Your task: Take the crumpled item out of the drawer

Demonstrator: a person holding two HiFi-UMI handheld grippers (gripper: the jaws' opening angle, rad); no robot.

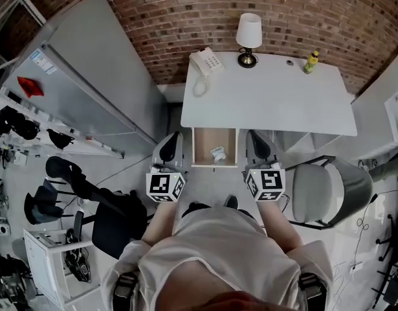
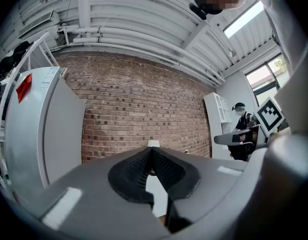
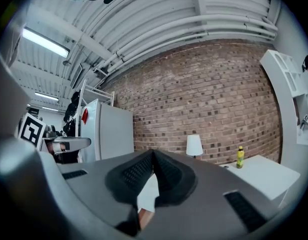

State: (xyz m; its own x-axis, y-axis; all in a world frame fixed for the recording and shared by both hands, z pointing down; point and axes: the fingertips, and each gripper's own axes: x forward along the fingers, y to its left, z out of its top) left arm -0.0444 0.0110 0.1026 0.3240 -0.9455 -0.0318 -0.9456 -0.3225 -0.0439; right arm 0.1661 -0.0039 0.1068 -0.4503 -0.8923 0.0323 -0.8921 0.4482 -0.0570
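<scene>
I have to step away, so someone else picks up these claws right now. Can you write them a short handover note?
Left claw: shut, empty; in the head view it sits just left of the open drawer.
Right claw: shut, empty, just right of the drawer.
Things: the white crumpled item lies inside the drawer, under the white desk.
Done: the drawer is pulled open.
Left: the item is not yet gripped. Probably open one claw, reach in, close on it and lift it out.

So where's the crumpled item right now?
Head view: the crumpled item lies in the open drawer under the white desk, near its front, between the left gripper and right gripper.
</scene>
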